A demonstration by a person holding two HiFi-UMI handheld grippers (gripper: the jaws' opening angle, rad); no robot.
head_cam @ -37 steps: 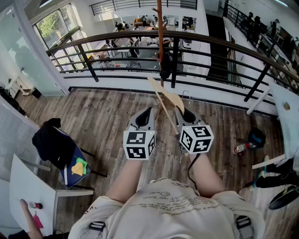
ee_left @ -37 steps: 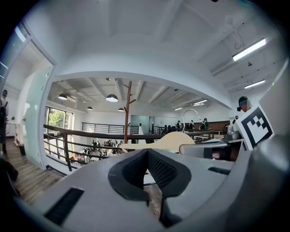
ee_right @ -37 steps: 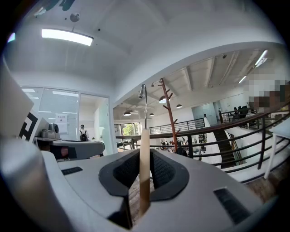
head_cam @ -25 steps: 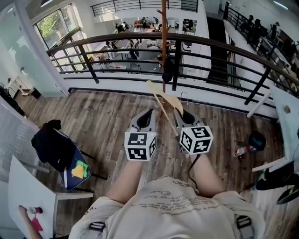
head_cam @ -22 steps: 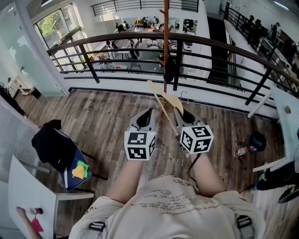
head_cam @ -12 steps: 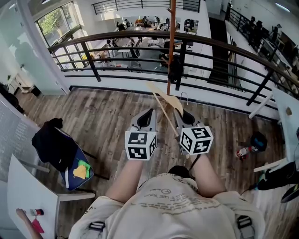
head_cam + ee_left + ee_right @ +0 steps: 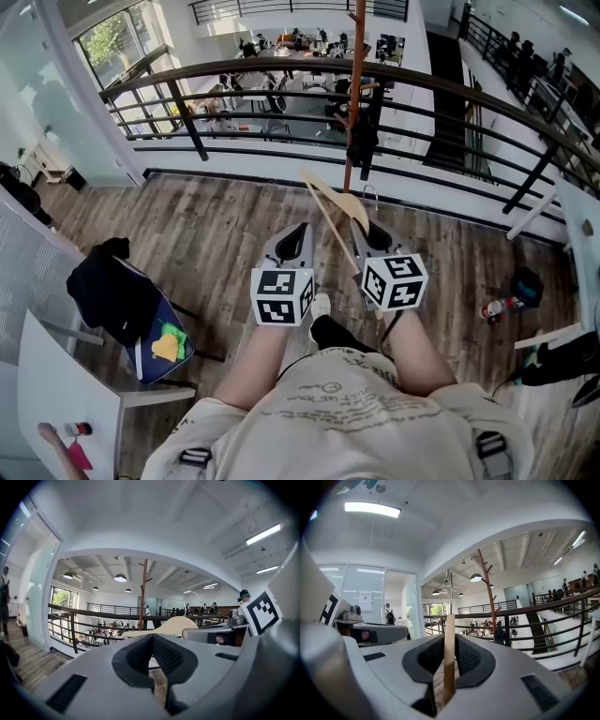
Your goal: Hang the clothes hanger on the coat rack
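Note:
My right gripper (image 7: 367, 228) is shut on the wooden clothes hanger (image 7: 334, 208), whose flat body stands edge-on between the pads (image 7: 449, 654). The hanger's metal hook (image 7: 372, 194) points up and away from me. The coat rack (image 7: 356, 89) is a brown pole with short branches just beyond the hanger, by the railing; a dark garment (image 7: 363, 141) hangs low on it. The rack (image 7: 487, 592) stands right of the hanger in the right gripper view. My left gripper (image 7: 296, 230) is beside the right one, shut, with nothing between its pads (image 7: 165, 654). It sees the hanger (image 7: 173, 625) to its right.
A dark metal railing (image 7: 262, 70) runs across behind the rack, with a lower floor beyond it. At the left a chair (image 7: 141, 323) carries a black garment. White tables stand at the lower left (image 7: 56, 375) and at the right edge (image 7: 586, 234). A bottle (image 7: 497, 307) lies on the floor.
The coat rack and railing have drifted right and come nearer in the head view. A foot now shows between my arms. Both grippers keep their pose and the hanger stays gripped.

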